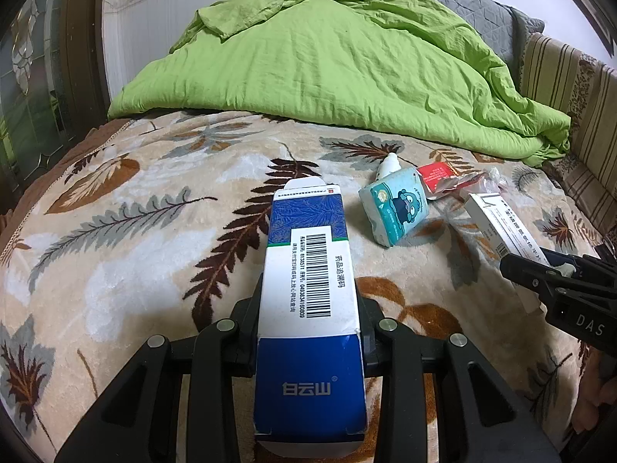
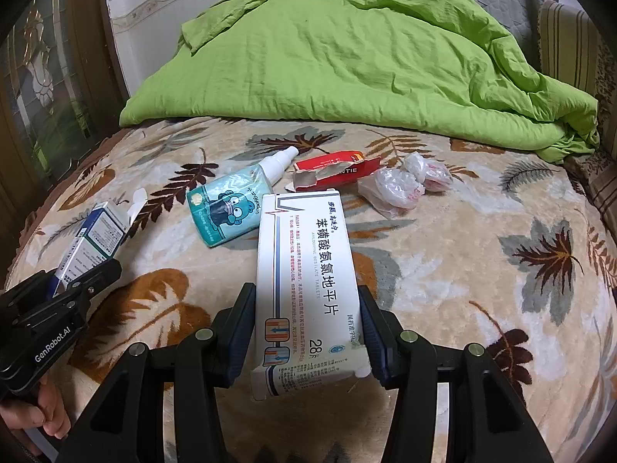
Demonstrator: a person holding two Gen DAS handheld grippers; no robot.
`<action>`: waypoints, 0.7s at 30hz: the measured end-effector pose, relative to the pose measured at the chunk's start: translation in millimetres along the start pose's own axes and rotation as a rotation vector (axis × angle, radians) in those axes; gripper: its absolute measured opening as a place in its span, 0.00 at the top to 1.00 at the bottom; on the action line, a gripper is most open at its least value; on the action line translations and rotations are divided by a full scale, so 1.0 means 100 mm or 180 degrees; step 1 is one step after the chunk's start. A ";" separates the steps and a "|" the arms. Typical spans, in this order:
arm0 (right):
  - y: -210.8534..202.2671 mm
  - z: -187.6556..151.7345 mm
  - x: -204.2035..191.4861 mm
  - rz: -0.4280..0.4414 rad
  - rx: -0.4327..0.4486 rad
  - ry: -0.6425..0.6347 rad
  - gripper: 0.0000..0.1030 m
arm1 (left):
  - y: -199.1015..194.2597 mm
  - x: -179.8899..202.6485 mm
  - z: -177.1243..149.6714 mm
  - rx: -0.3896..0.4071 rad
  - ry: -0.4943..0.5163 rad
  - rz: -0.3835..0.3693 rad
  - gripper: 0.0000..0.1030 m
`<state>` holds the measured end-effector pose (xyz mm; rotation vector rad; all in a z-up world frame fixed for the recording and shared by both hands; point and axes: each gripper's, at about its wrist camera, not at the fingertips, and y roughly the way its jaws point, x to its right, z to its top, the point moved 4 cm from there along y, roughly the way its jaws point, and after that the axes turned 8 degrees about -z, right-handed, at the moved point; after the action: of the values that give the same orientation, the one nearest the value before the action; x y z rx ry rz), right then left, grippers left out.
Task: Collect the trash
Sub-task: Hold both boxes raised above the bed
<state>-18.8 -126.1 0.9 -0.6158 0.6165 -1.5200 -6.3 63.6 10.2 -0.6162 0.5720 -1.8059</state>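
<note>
Cardboard trash was already held, a blue-and-white box (image 1: 308, 308) clamped in the left claw (image 1: 308, 332) and a white tablet box (image 2: 308, 289) in the right claw (image 2: 308, 332), while a tissue pack (image 2: 227, 210), spray bottle (image 2: 277, 164), torn red carton (image 2: 331, 173) and crumpled wrappers (image 2: 401, 183) were left uncollected on the bed (image 2: 501, 270).

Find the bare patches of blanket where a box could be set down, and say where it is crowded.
Free: the leaf-print blanket right of the white box, and the strip left of the blue box. Crowded: around the tissue pack, spray bottle, torn red carton and crumpled plastic.
</note>
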 end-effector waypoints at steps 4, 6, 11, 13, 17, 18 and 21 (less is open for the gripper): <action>0.00 0.00 0.00 0.0001 0.0000 0.0003 0.47 | 0.00 0.00 0.00 -0.0002 0.0000 0.0001 0.68; 0.00 0.00 0.00 -0.0001 0.0004 0.0004 0.47 | 0.00 0.00 0.00 0.0003 0.0001 -0.0004 0.68; 0.00 0.00 -0.01 0.0002 0.0011 0.0013 0.47 | 0.00 0.00 0.00 0.0002 0.0001 0.0000 0.68; -0.01 0.00 -0.02 0.0006 0.0018 0.0024 0.47 | 0.00 -0.01 0.00 0.0004 -0.0001 -0.0003 0.68; -0.01 0.00 -0.01 0.0004 0.0019 0.0021 0.47 | 0.00 -0.01 0.00 0.0009 -0.0014 -0.0001 0.68; -0.01 0.00 -0.01 0.0007 0.0020 0.0026 0.47 | -0.01 -0.01 0.00 0.0009 -0.0011 0.0006 0.68; -0.03 0.01 -0.01 0.0049 0.0022 0.0061 0.47 | -0.02 0.00 0.00 0.0012 -0.0001 0.0008 0.68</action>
<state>-20.1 -124.8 3.6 -0.5907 0.6292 -1.5146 -7.7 64.5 11.5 -0.6131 0.5687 -1.8041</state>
